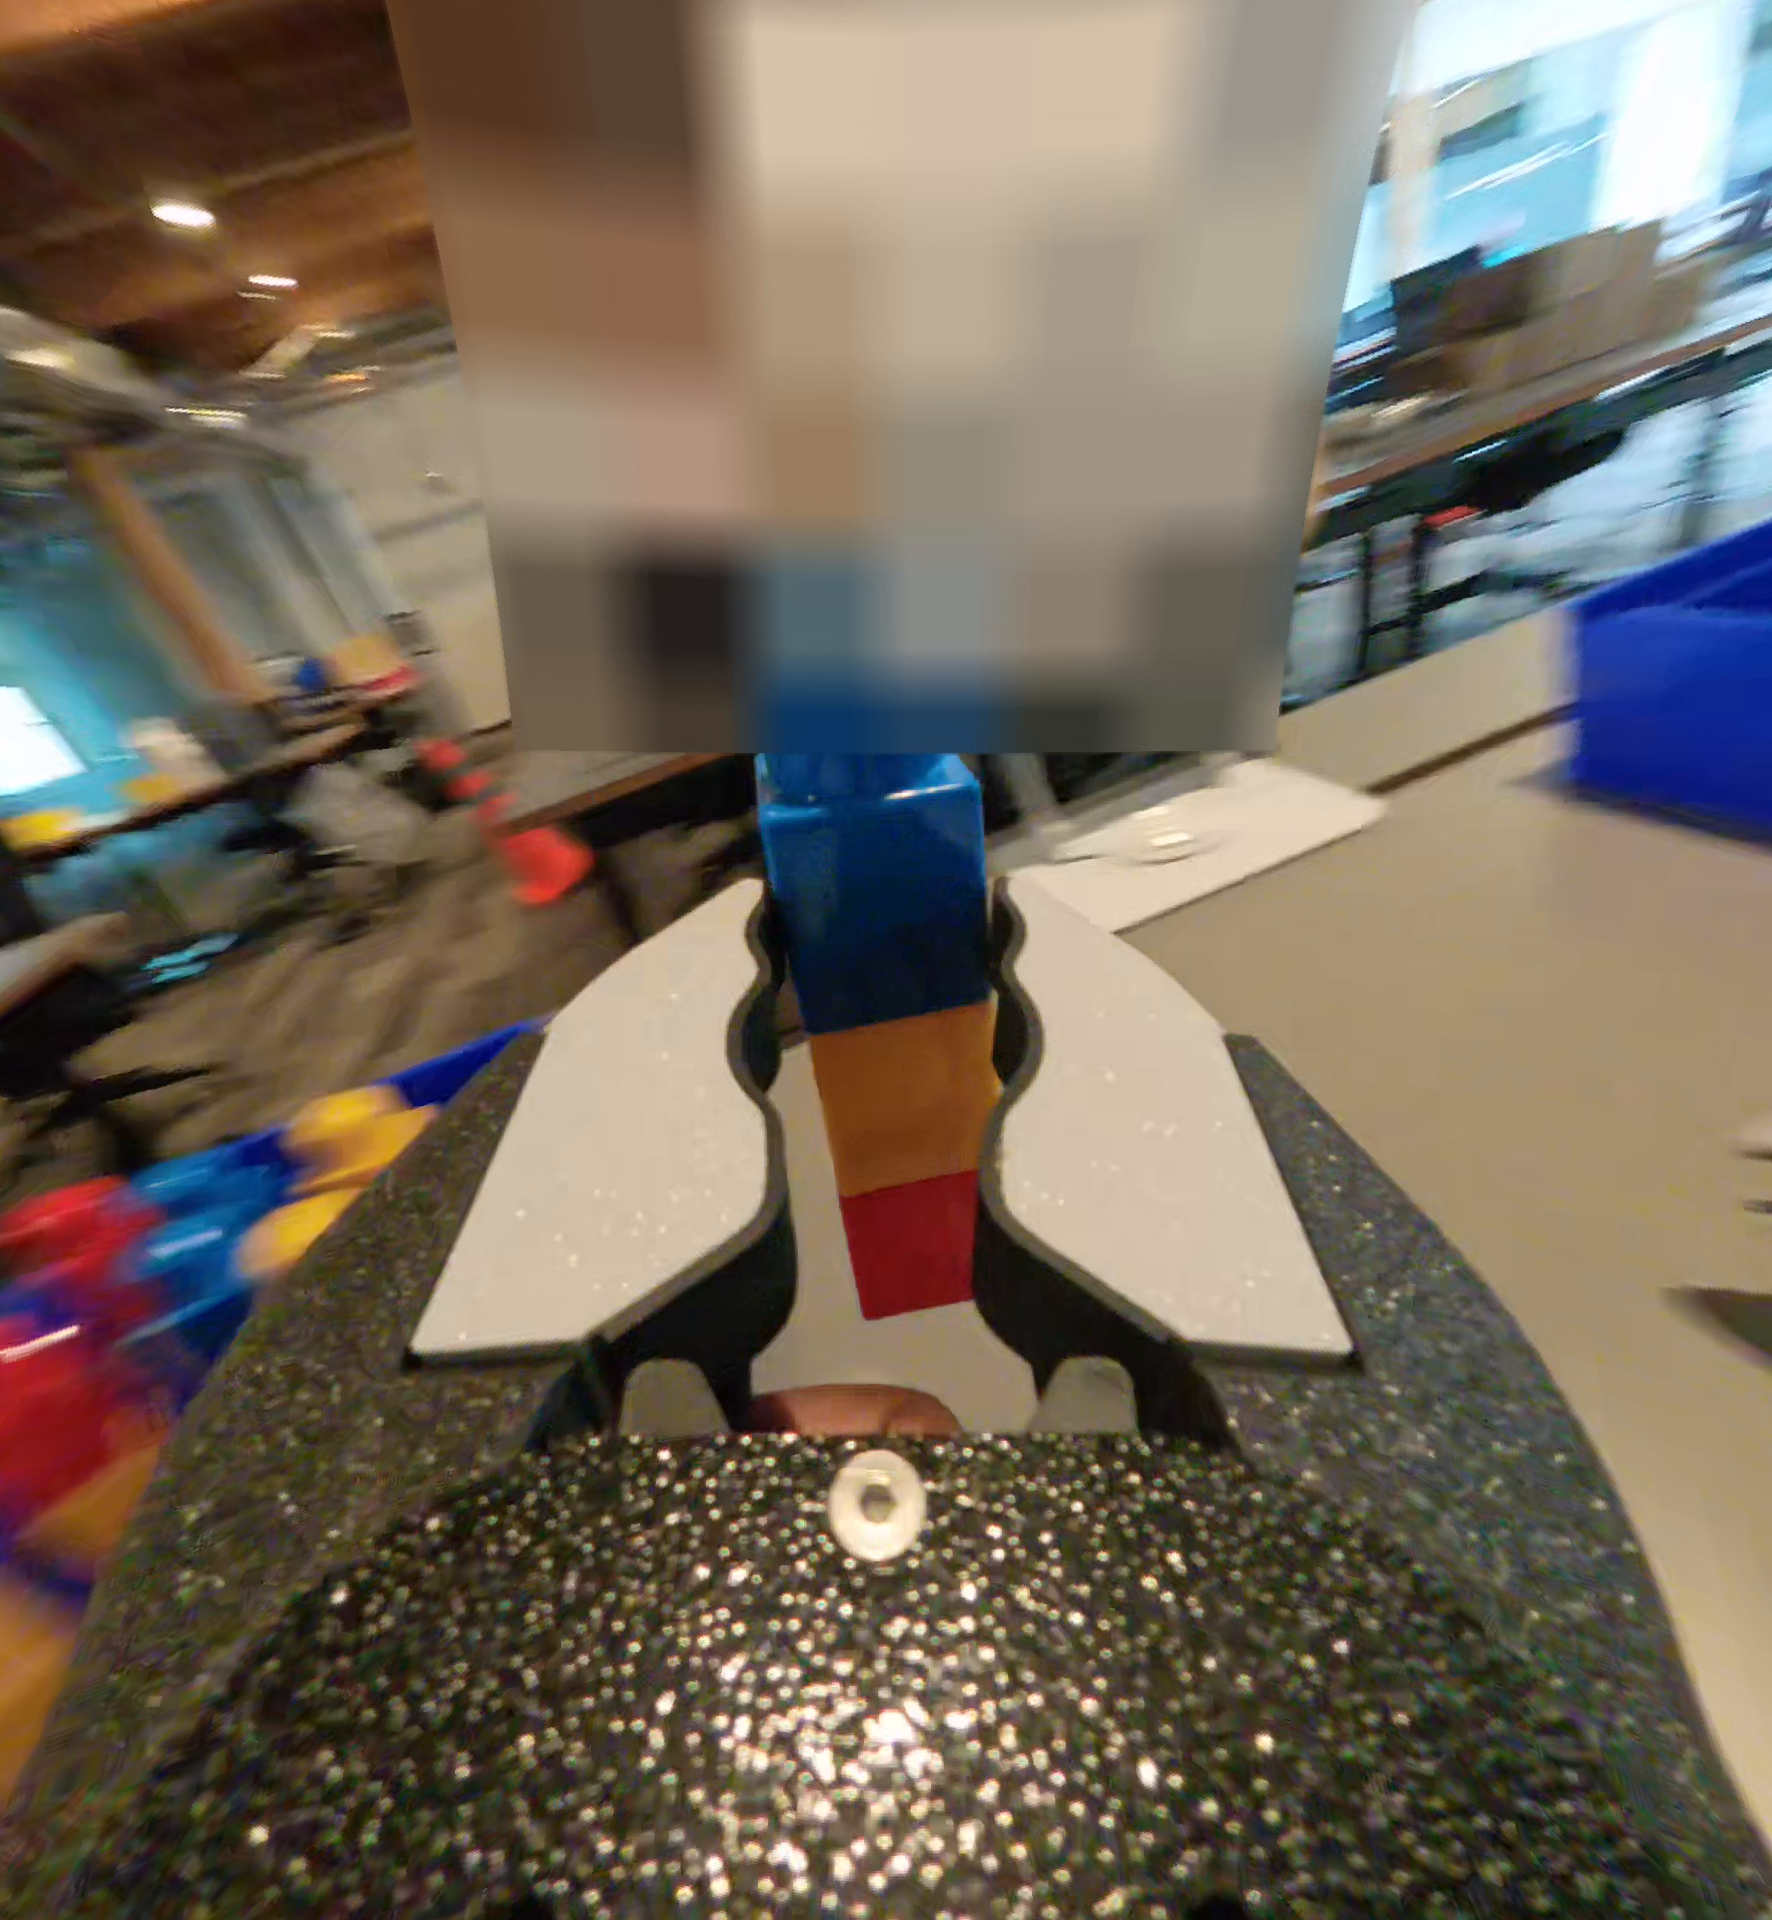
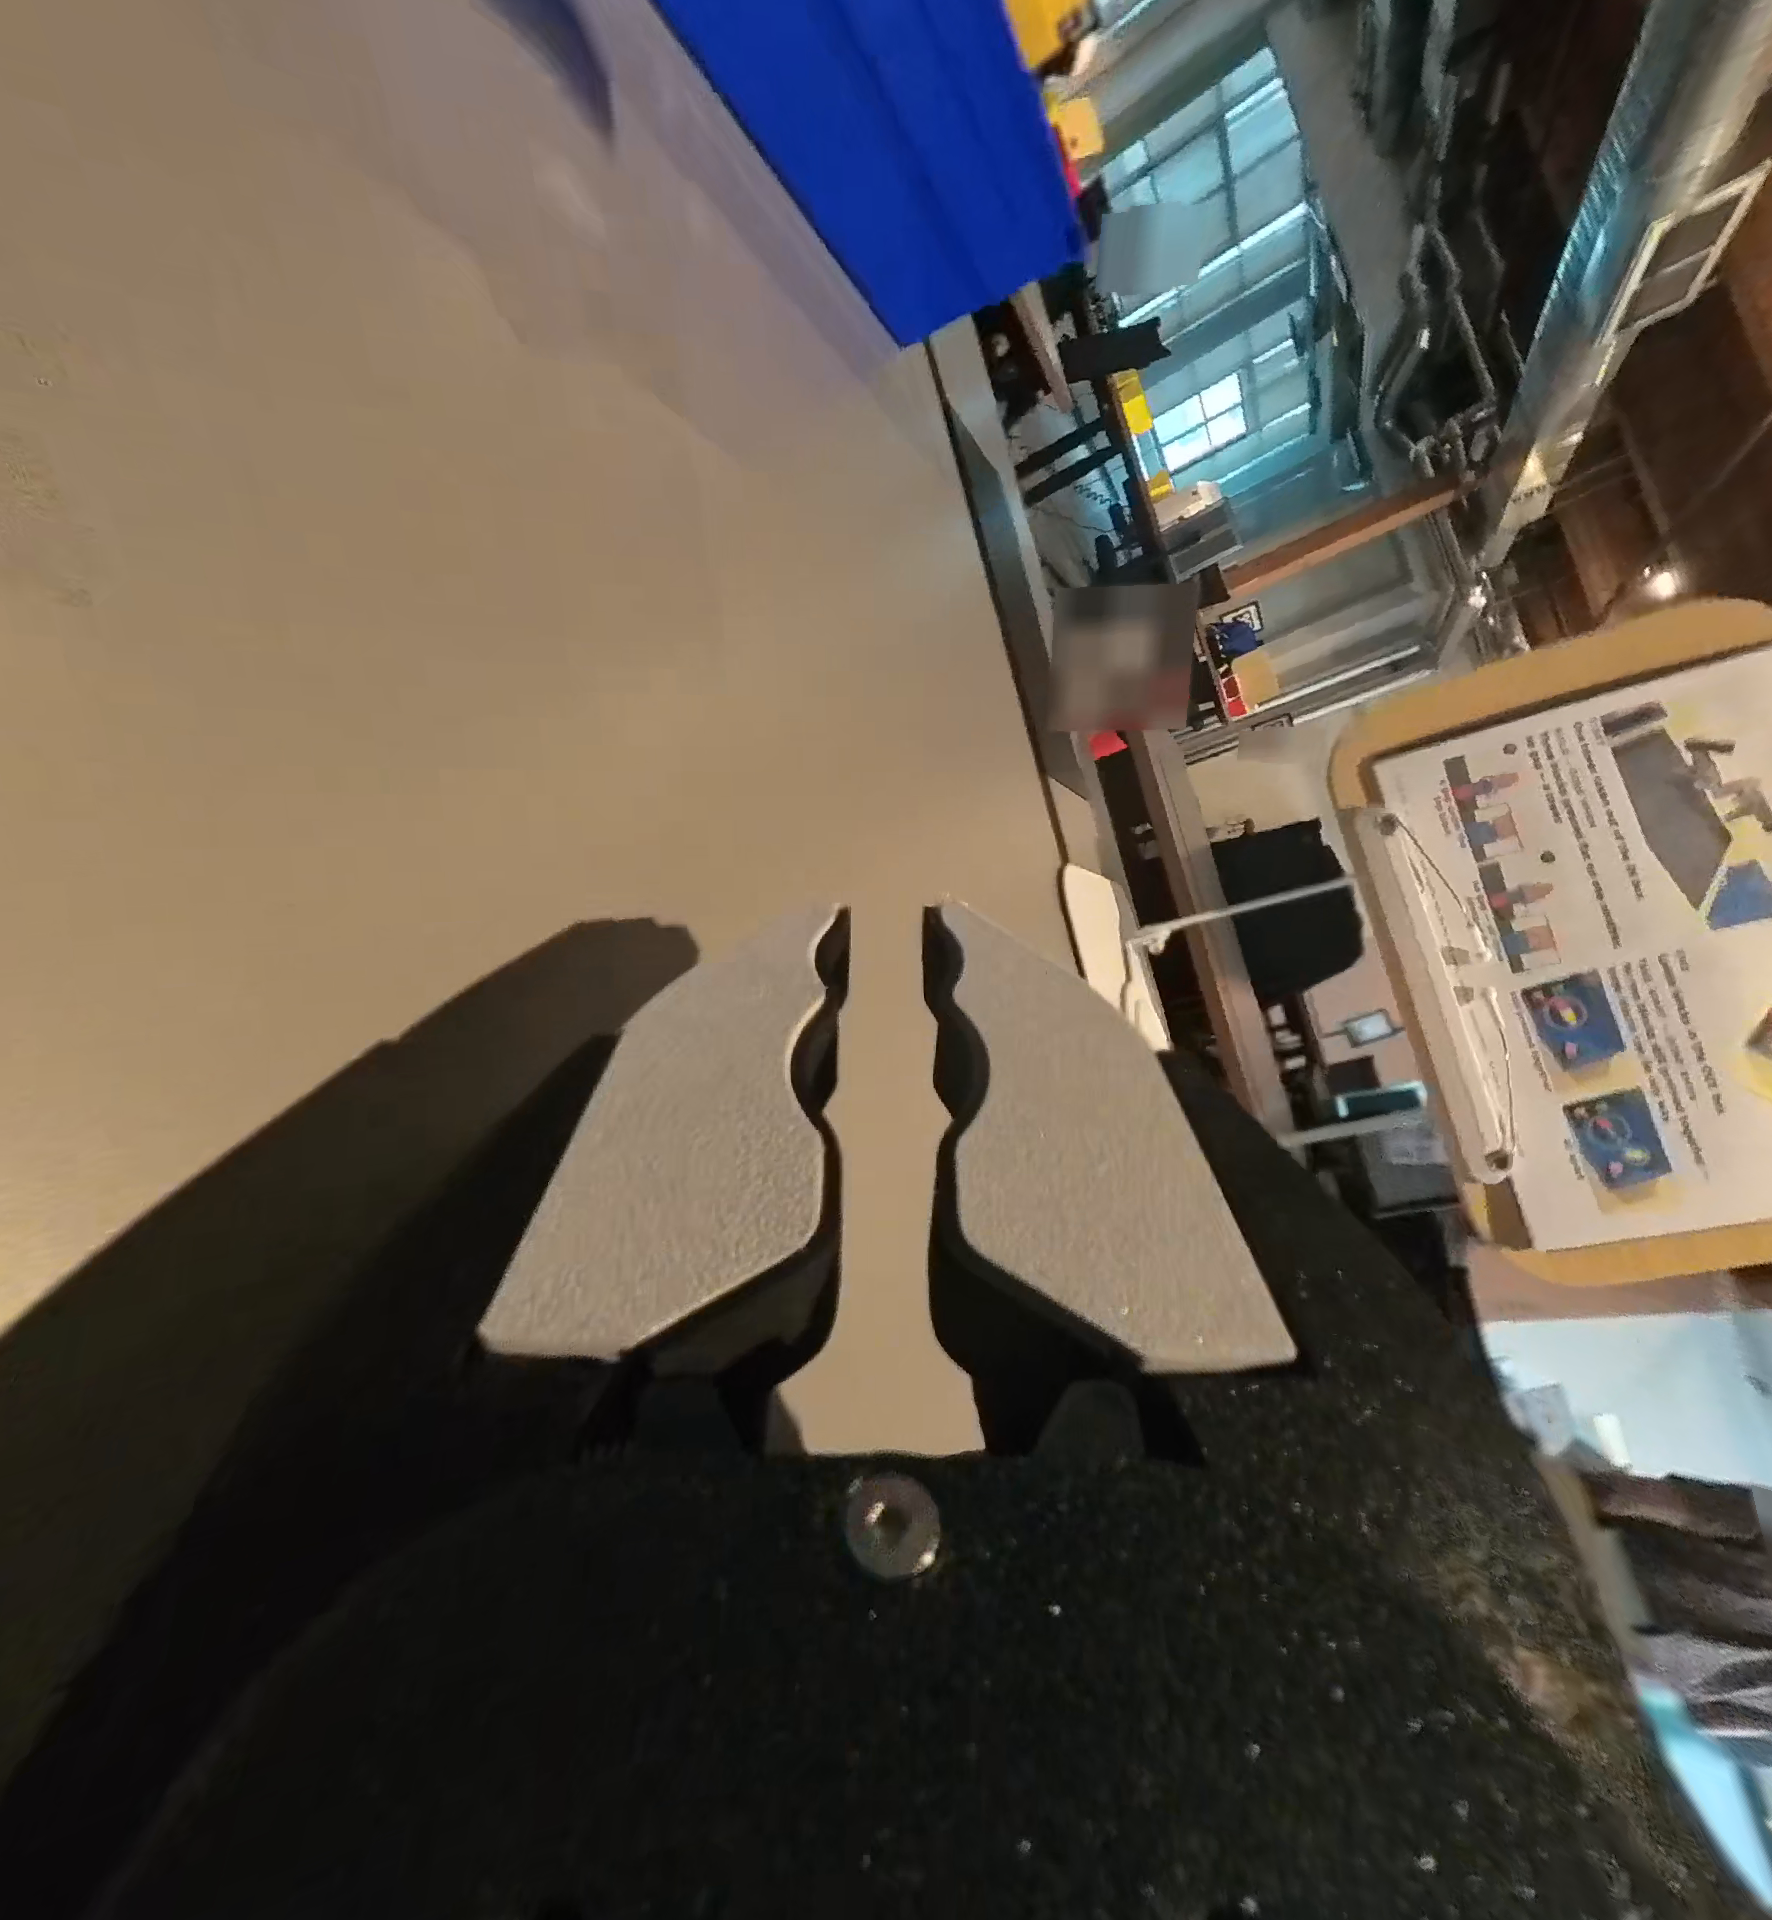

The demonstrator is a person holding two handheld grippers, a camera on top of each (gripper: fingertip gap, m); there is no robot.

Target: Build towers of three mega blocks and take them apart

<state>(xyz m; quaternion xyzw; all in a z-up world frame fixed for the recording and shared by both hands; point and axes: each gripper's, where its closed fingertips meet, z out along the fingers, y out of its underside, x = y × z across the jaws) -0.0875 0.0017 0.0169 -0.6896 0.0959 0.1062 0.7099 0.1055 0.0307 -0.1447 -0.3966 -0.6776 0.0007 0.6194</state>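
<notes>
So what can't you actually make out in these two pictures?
- Left wrist view: the far end of the blue block in the left gripper runs under a blurred patch.
- Left wrist view: the loose blocks in the bin at lower left are smeared by motion blur, so they cannot be counted.
- Right wrist view: the right gripper holds nothing; the tower does not show here.
- Right wrist view: the blue bin is cut by the top edge, contents unseen.

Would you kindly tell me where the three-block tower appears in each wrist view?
Left wrist view: tower at centre, clamped between the left gripper fingers, blue end farthest out.
Right wrist view: not in it; the right gripper is empty.
Shared landmark: blue bin on the table.
</notes>
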